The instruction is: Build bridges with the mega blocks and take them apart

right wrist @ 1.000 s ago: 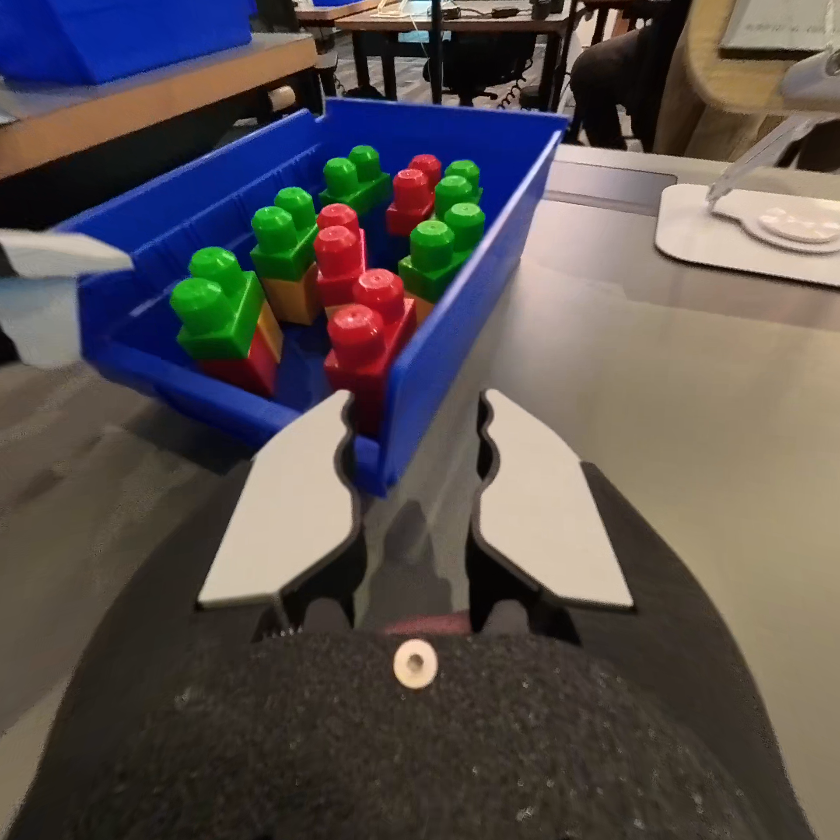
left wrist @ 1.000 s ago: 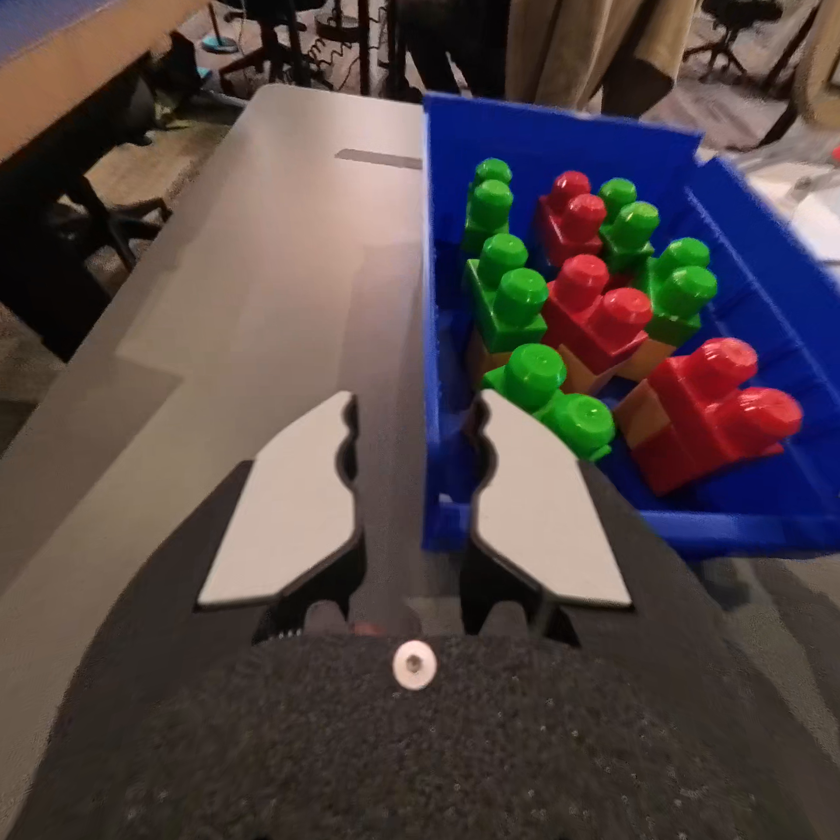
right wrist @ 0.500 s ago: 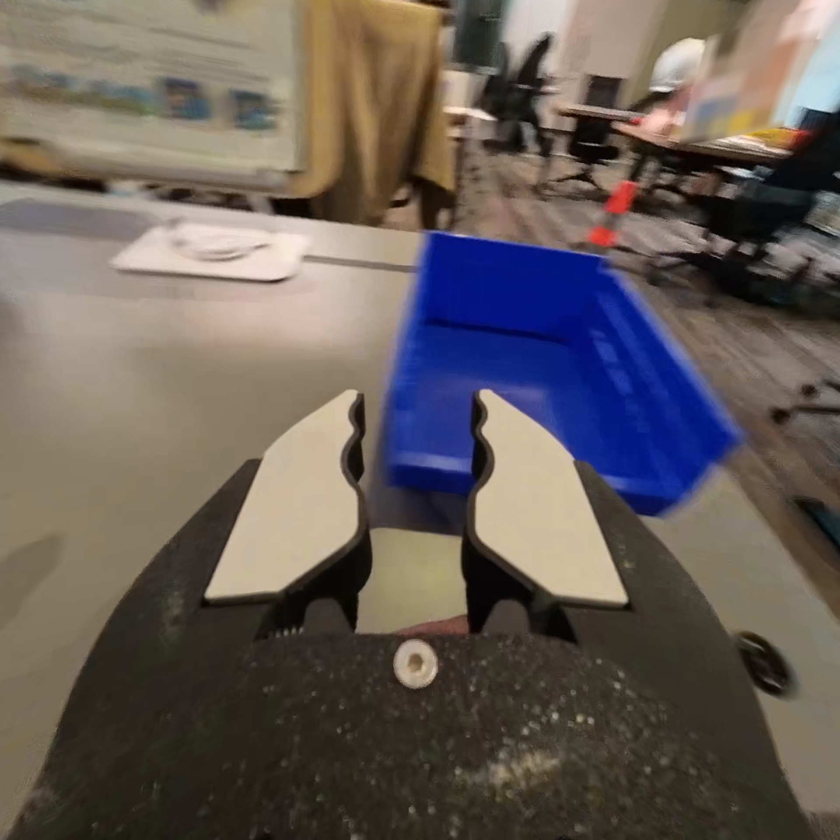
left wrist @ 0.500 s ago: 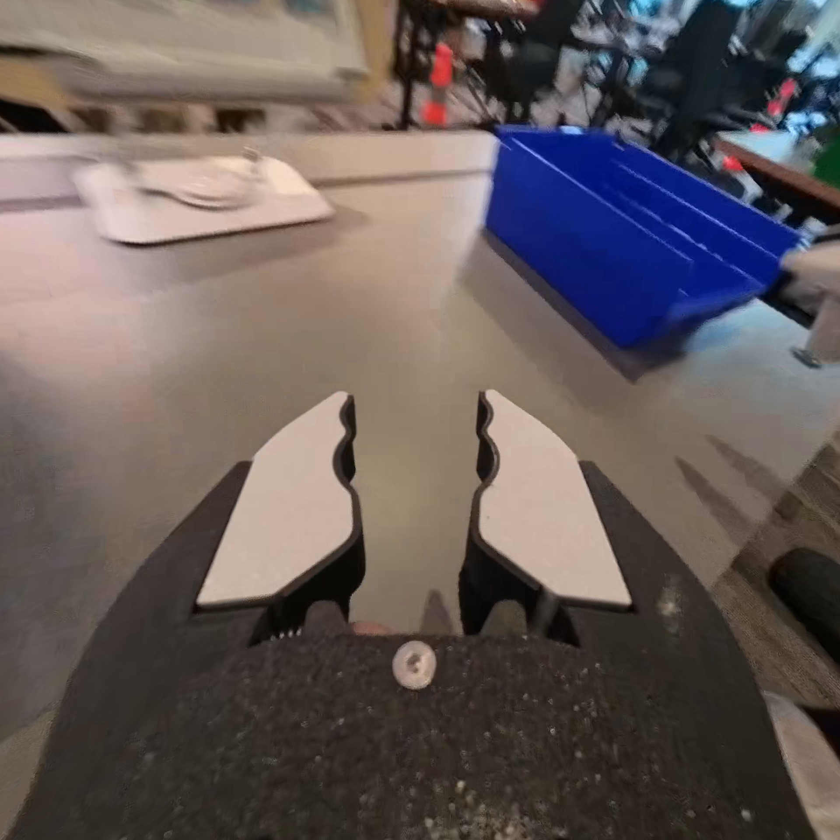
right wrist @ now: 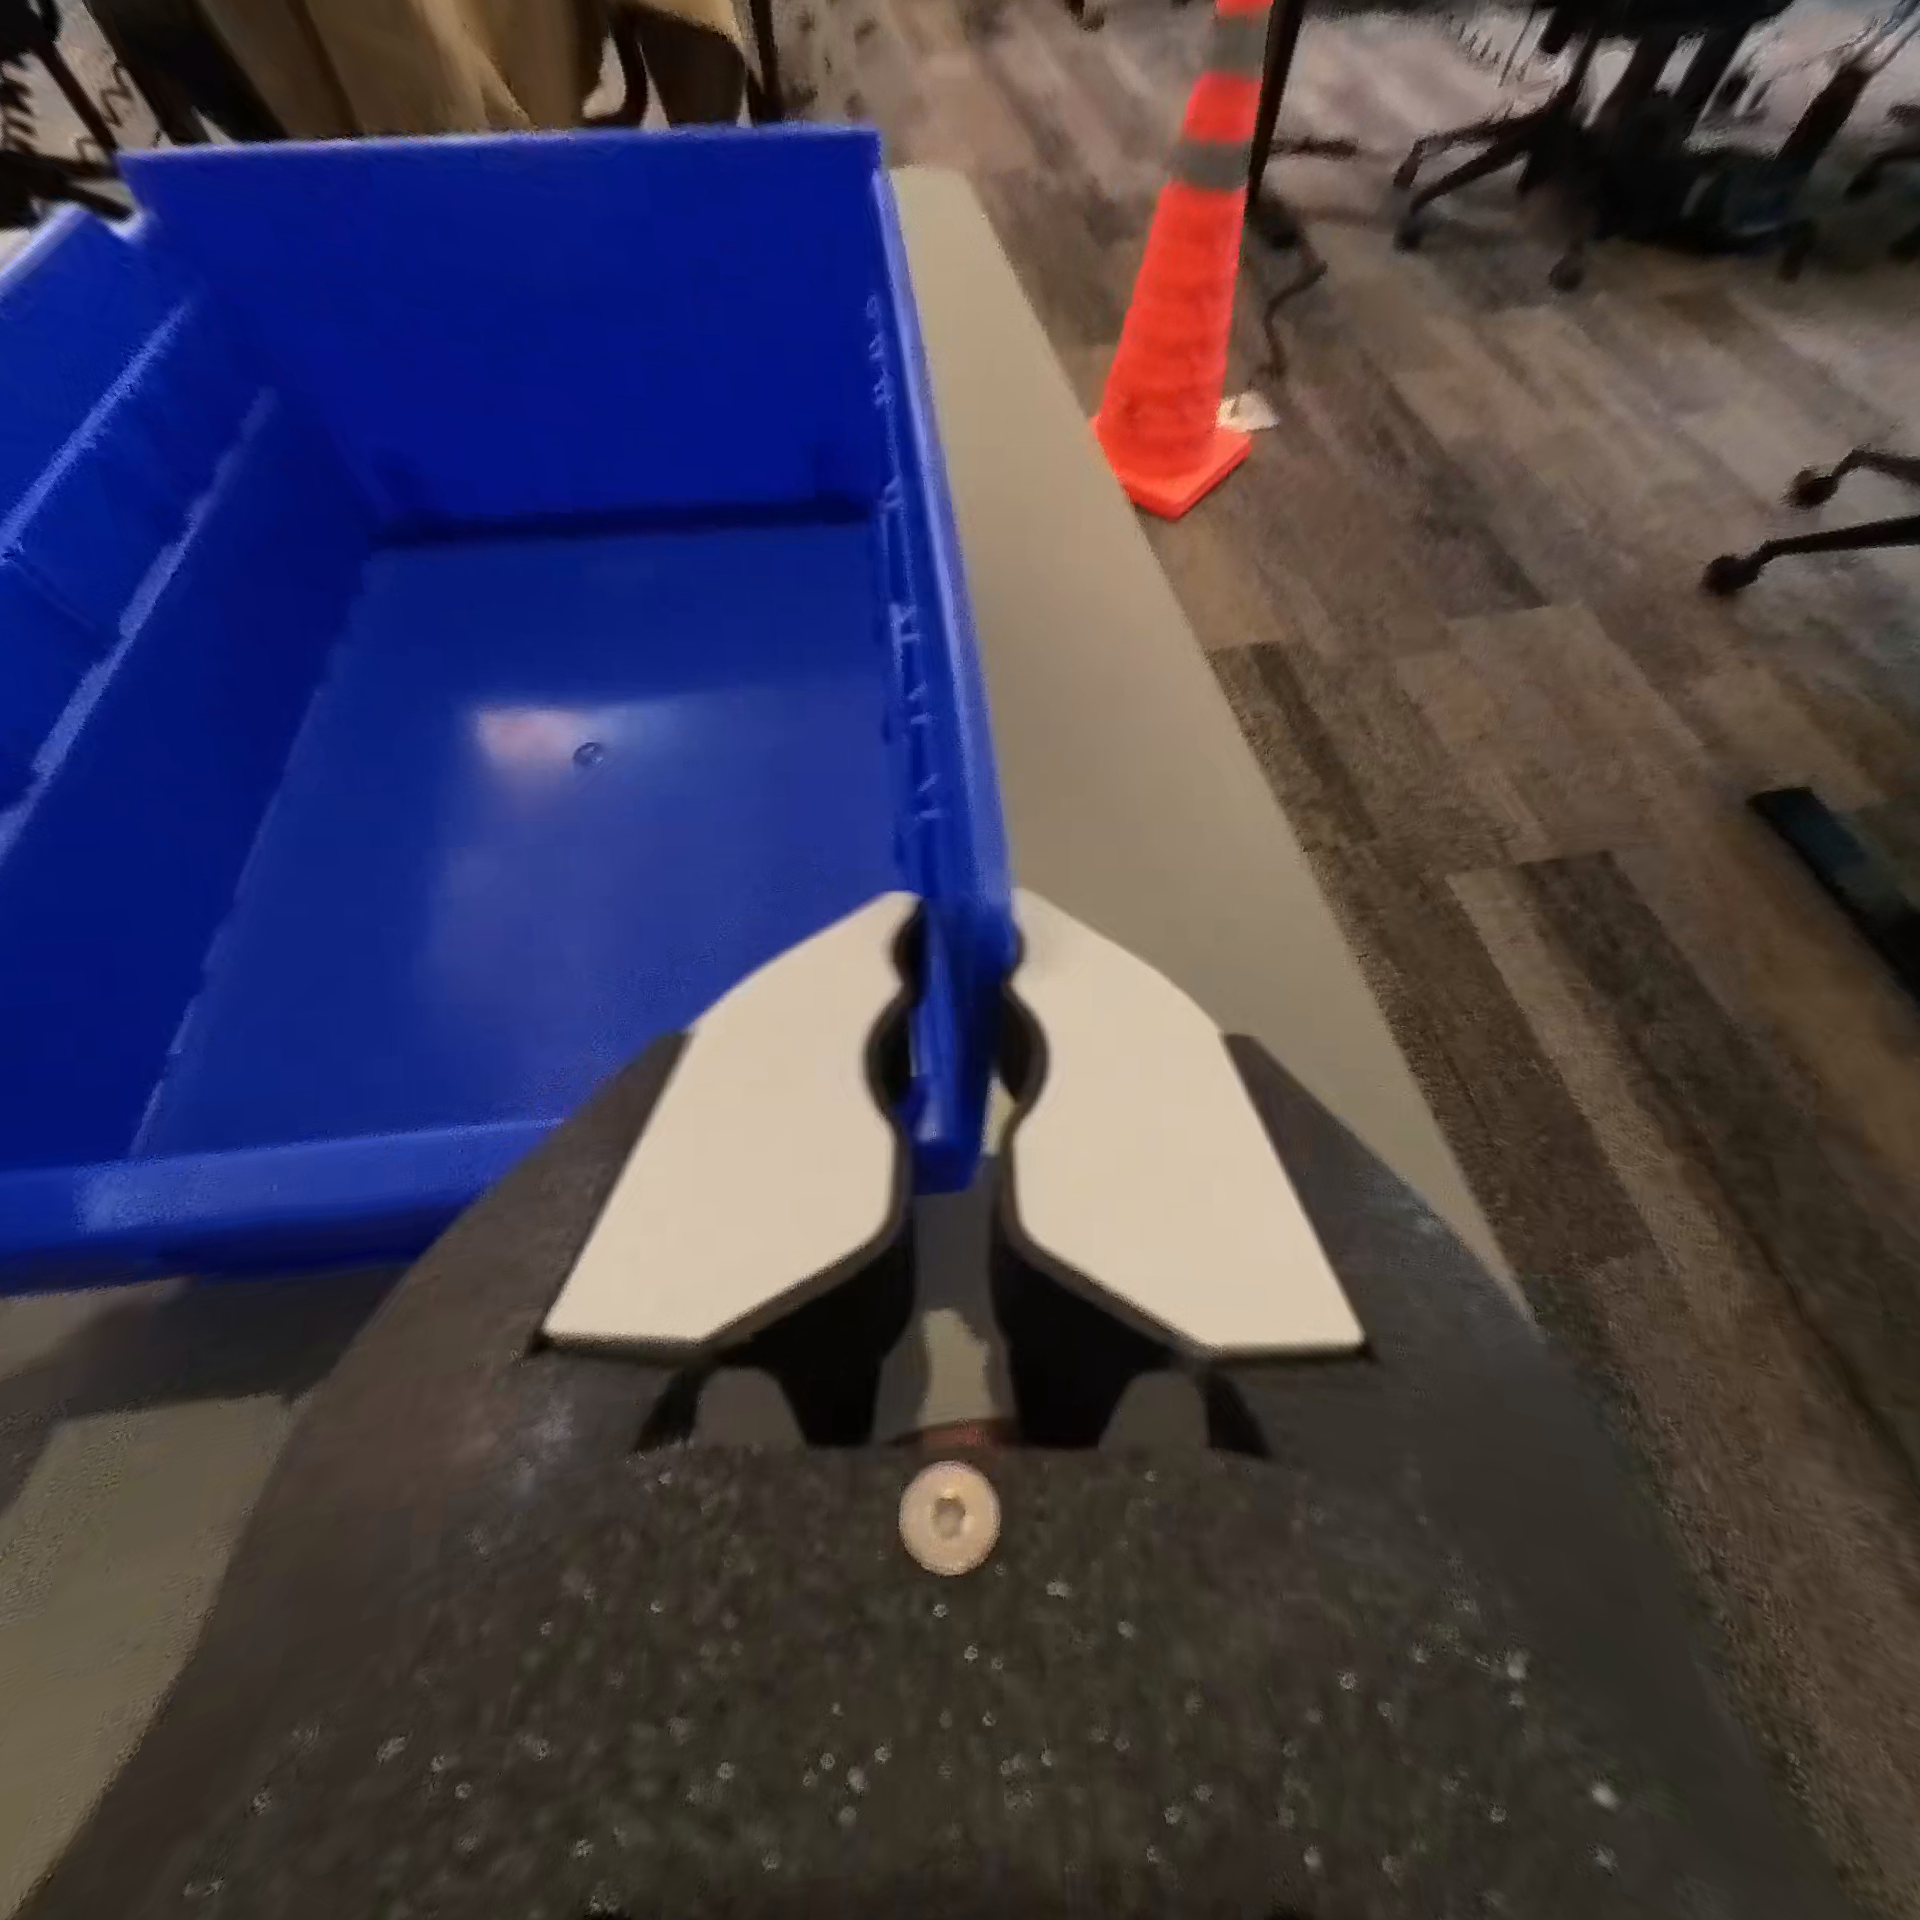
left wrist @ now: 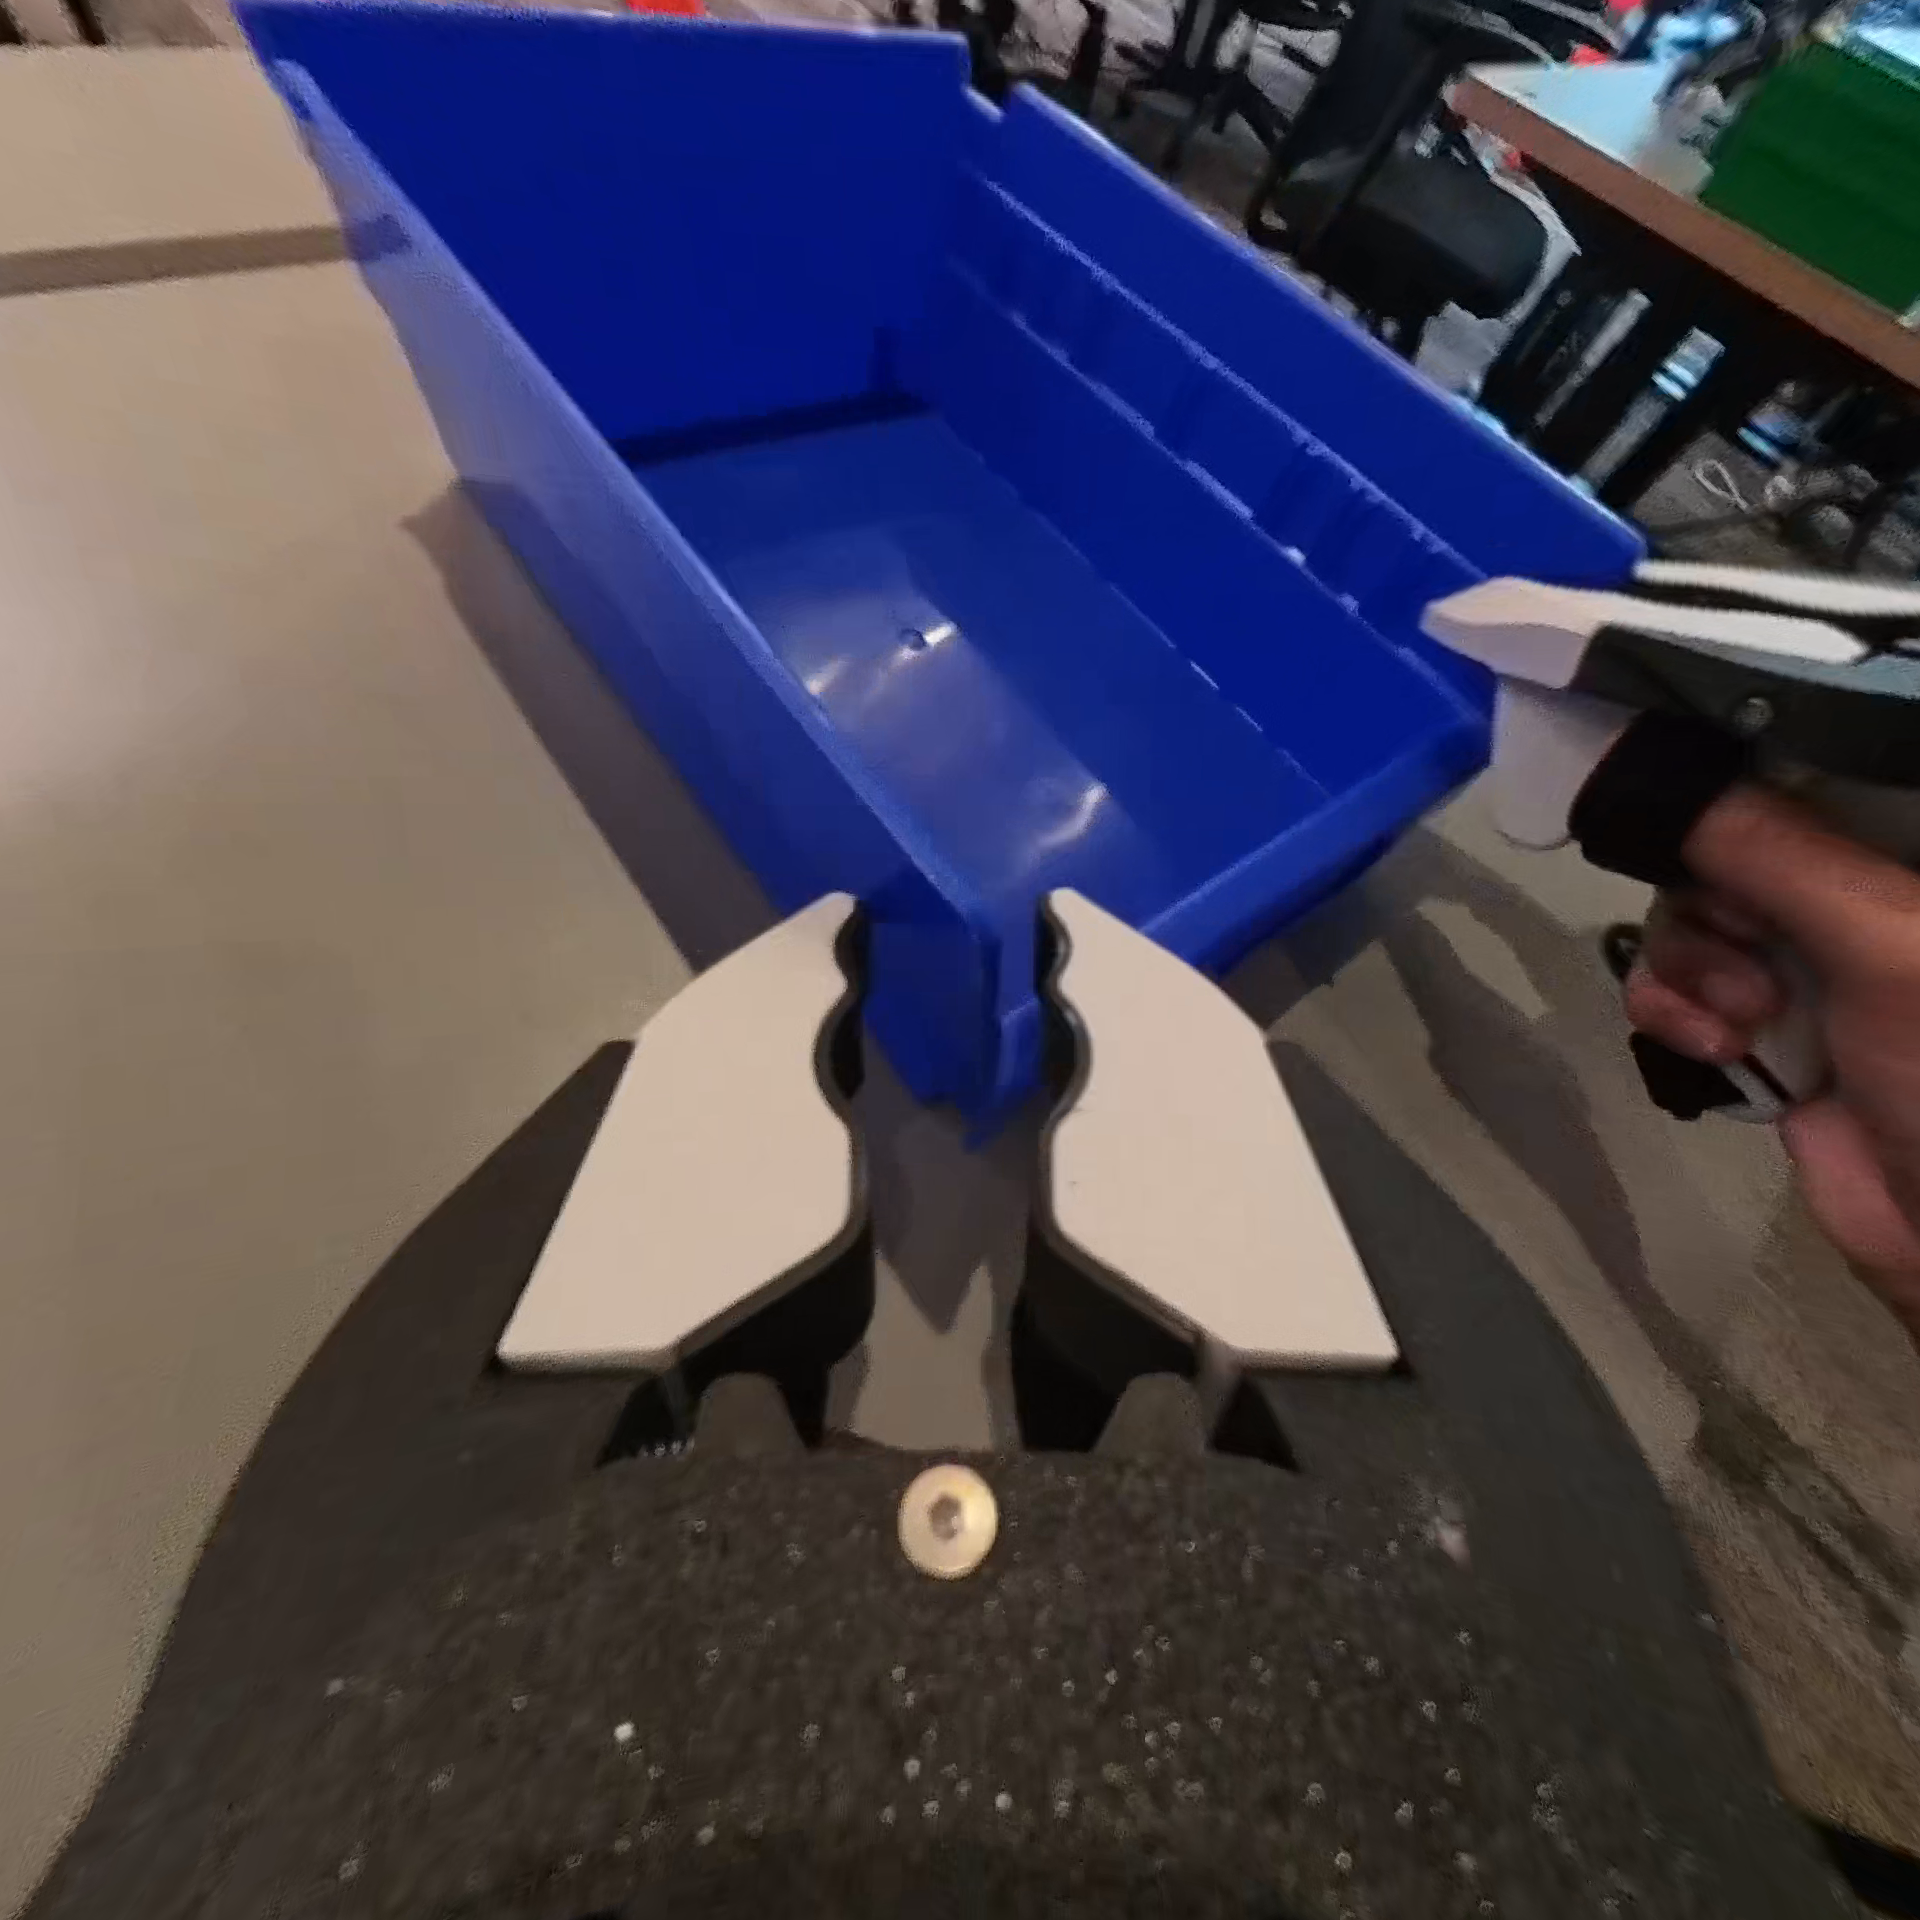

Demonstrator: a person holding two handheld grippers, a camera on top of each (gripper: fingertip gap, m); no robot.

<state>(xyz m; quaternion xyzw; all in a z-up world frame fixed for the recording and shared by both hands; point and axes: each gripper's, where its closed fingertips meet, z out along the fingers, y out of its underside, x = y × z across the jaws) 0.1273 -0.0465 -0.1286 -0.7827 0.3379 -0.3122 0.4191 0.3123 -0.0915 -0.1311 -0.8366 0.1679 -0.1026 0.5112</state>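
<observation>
An empty blue bin (left wrist: 935,644) stands on the grey table (left wrist: 260,727). No mega blocks show in either view. My left gripper (left wrist: 948,914) is shut on the bin's near left corner, with one finger outside the wall and one inside. My right gripper (right wrist: 966,914) is shut on the near end of the bin's right wall (right wrist: 935,623). It also shows at the right of the left wrist view (left wrist: 1496,665), held by a hand (left wrist: 1787,987) at the bin's near right corner.
The table's right edge (right wrist: 1101,623) runs close beside the bin, with carpeted floor beyond. An orange cone (right wrist: 1184,312) and office chairs (right wrist: 1558,156) stand on the floor. A wooden desk (left wrist: 1714,260) with a green box (left wrist: 1829,156) is far right.
A second ago both grippers were open beside a bin full of red and green blocks. They have swung over to this empty bin and closed on its near corners.
</observation>
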